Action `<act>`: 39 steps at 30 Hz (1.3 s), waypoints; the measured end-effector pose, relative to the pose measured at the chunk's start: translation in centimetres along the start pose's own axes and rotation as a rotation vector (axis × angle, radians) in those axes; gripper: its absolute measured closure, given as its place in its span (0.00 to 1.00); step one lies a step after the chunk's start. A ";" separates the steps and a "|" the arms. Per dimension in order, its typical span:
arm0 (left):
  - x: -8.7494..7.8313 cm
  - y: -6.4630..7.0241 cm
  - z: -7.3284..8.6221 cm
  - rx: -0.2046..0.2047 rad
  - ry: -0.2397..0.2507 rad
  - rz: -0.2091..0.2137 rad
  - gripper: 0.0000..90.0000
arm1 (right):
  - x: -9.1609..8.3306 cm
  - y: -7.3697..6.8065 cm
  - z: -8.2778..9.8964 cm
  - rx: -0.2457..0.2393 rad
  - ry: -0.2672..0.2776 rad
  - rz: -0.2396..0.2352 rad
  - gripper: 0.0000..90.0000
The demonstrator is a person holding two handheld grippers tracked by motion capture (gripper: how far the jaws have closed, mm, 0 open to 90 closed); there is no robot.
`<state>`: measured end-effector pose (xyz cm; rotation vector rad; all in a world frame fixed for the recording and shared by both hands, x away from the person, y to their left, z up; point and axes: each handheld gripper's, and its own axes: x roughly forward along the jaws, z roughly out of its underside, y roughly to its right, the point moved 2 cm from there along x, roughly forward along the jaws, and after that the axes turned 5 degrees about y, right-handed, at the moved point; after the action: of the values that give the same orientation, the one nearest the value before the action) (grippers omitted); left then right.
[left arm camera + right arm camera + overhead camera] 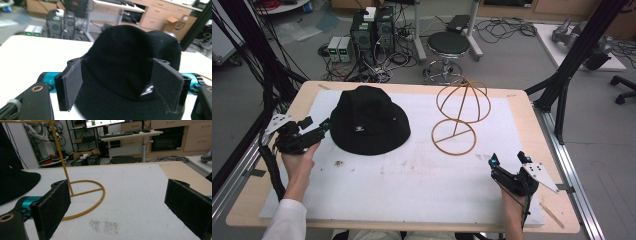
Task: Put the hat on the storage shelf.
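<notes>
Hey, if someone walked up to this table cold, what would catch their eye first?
Probably the black bucket hat, sitting dark against the white mat on the left half of the table. To its right stands the golden wire hat stand, bare. The left gripper is right at the hat's brim with its jaws open, while the right gripper sits open near the front right of the mat.

Black hat (369,120) with white logo, yellow wire stand (460,115), white mat (422,175).
</notes>
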<state>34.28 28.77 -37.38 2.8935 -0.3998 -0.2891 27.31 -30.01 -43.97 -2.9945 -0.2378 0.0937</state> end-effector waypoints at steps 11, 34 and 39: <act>3.0 2.0 -0.5 0.068 -0.073 0.018 0.29 | 0.1 -0.1 -0.1 0.003 0.008 -0.011 0.06; 7.5 4.7 -0.7 0.143 -0.129 0.044 0.31 | 0.2 -0.3 0.0 -0.018 0.003 -0.020 0.06; 8.8 5.5 0.1 0.158 -0.166 0.050 0.31 | 0.2 -0.3 0.0 -0.019 0.003 -0.020 0.06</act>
<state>41.27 21.07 -37.69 3.0177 -0.5451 -0.5139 27.50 -29.67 -43.92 -3.0103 -0.2694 0.0854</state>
